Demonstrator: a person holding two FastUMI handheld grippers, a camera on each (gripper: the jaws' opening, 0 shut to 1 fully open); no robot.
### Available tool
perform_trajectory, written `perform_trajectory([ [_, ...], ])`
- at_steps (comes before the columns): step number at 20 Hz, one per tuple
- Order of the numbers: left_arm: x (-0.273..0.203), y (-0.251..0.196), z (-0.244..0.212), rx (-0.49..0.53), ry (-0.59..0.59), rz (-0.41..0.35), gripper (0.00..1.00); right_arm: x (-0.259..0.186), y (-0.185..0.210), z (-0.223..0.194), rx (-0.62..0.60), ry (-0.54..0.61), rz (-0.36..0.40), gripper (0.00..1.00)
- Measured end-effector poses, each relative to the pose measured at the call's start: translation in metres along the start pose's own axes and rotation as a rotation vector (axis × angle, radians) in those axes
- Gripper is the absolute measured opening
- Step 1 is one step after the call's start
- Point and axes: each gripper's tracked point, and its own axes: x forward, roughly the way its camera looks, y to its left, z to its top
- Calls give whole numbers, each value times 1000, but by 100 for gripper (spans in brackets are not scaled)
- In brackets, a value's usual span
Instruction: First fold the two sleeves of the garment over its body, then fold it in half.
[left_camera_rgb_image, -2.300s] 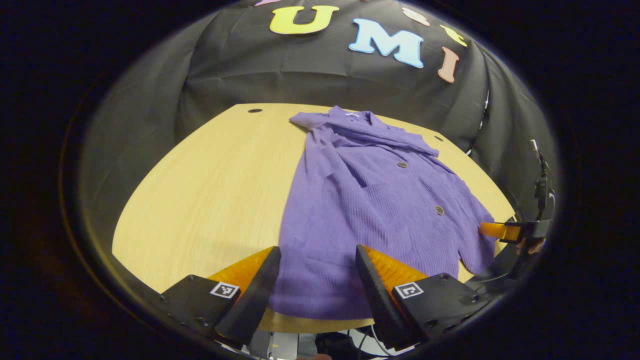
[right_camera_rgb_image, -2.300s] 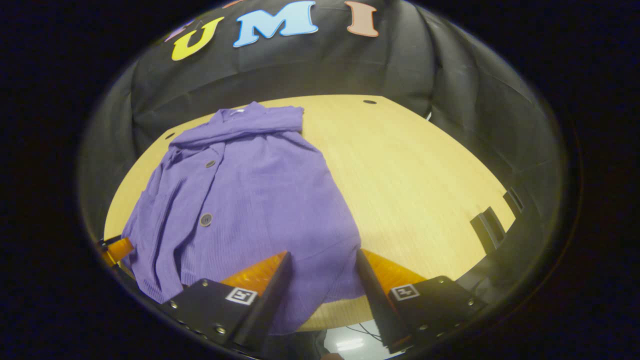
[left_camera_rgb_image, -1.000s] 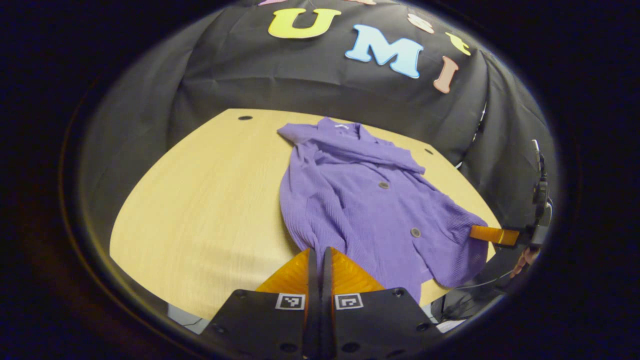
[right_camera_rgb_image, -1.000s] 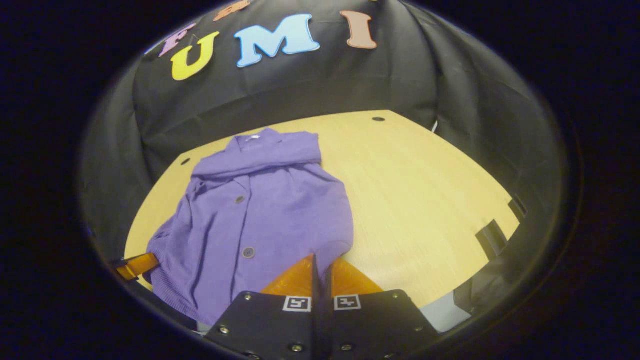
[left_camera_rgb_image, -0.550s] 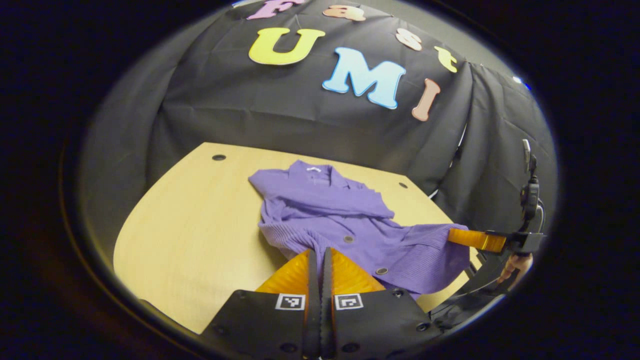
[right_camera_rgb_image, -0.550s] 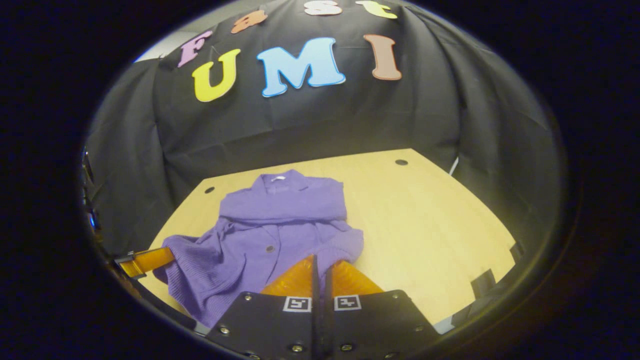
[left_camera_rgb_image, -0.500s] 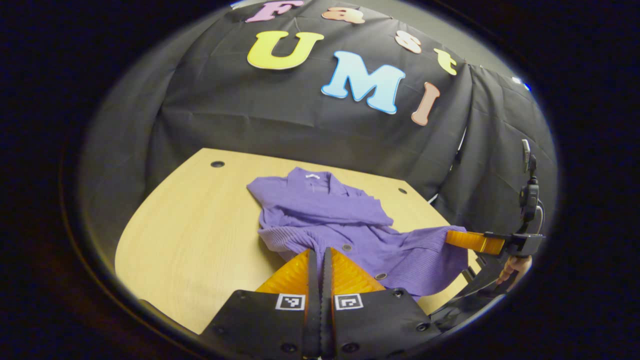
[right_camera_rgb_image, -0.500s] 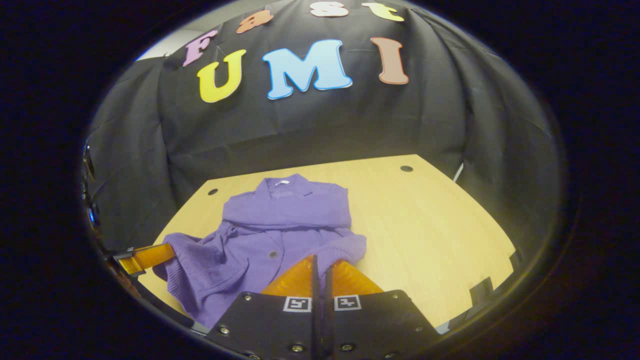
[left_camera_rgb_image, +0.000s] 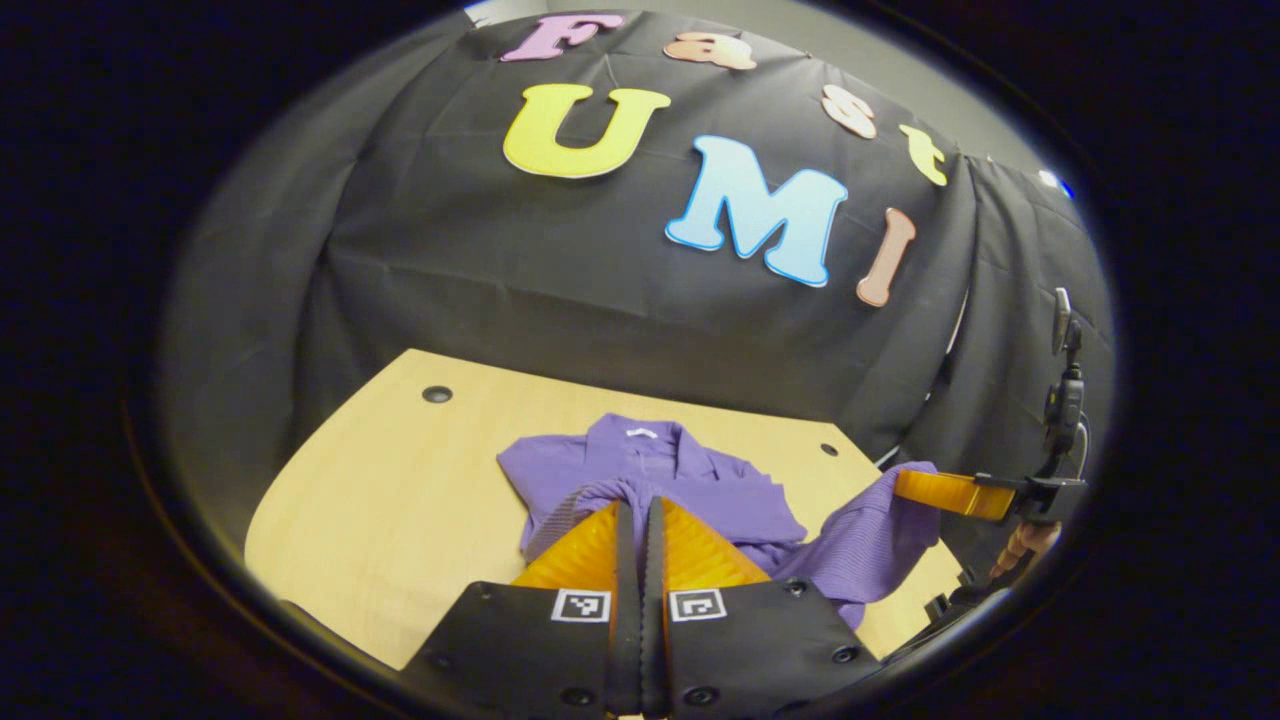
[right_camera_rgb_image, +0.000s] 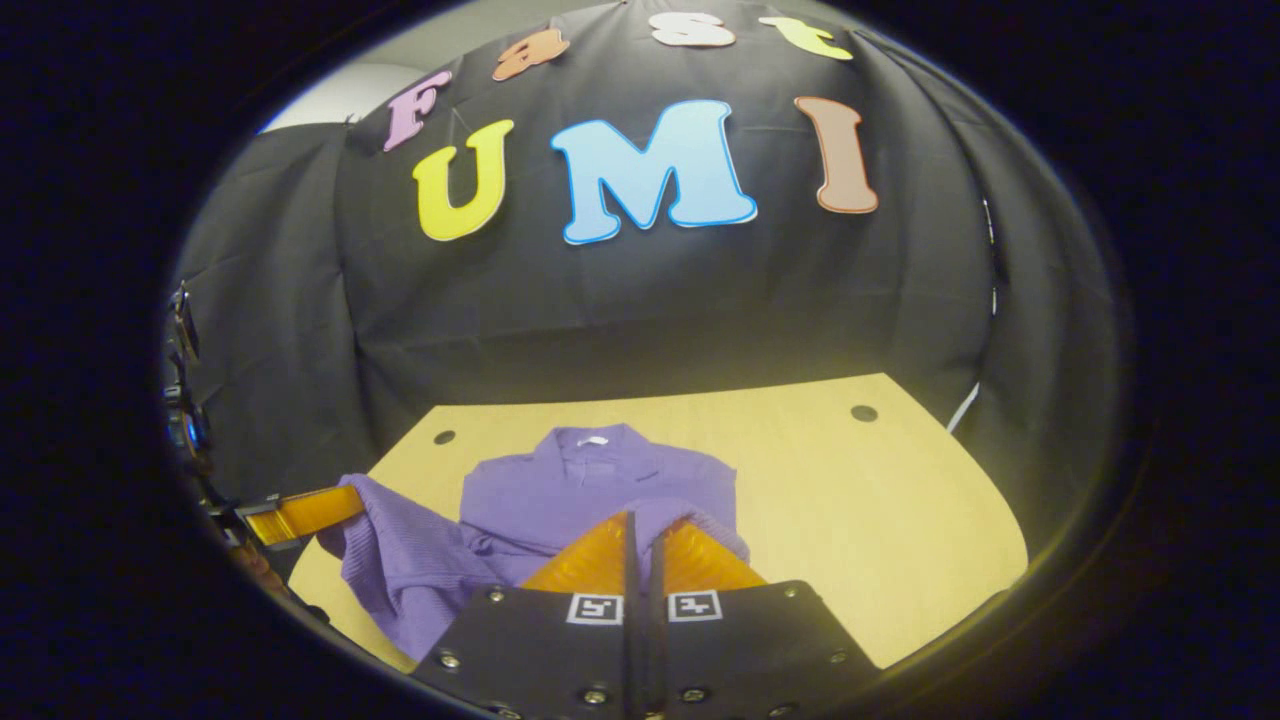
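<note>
The purple cardigan (left_camera_rgb_image: 700, 490) lies on the desk (left_camera_rgb_image: 400, 480), its hem lifted toward the collar by the clenched left gripper (left_camera_rgb_image: 632, 512) and right gripper (right_camera_rgb_image: 642, 525).

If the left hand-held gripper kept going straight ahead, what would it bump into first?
Probably the purple cardigan's collar, lying on the table just past the left hand-held gripper, which already pinches the hem. If it passed above that, the black cloth wall comes next; depth is unclear.

Your counter (left_camera_rgb_image: 390, 500) is pale wood-grain with small dark round holes (left_camera_rgb_image: 437, 394) near its far corners. One item lies directly on it: the purple garment (right_camera_rgb_image: 600, 485), collar toward the far edge, resting near the middle. Its near hem is raised off the surface.
</note>
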Motion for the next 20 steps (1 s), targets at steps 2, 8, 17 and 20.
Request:
perform_trajectory([
  [2, 22, 3, 15, -5, -14, 10, 7, 20, -5, 13, 11, -3, 17, 2],
  [8, 92, 29, 56, -15, -44, 70, 7, 86, -34, 43, 63, 3, 16, 2],
  [17, 200, 71, 77, -48, -62, 155, 7, 194, -62, 60, 95, 50, 35, 2],
  [20, 233, 84, 76, -57, -66, 179, 7, 226, -70, 54, 78, 67, 22, 2],
])
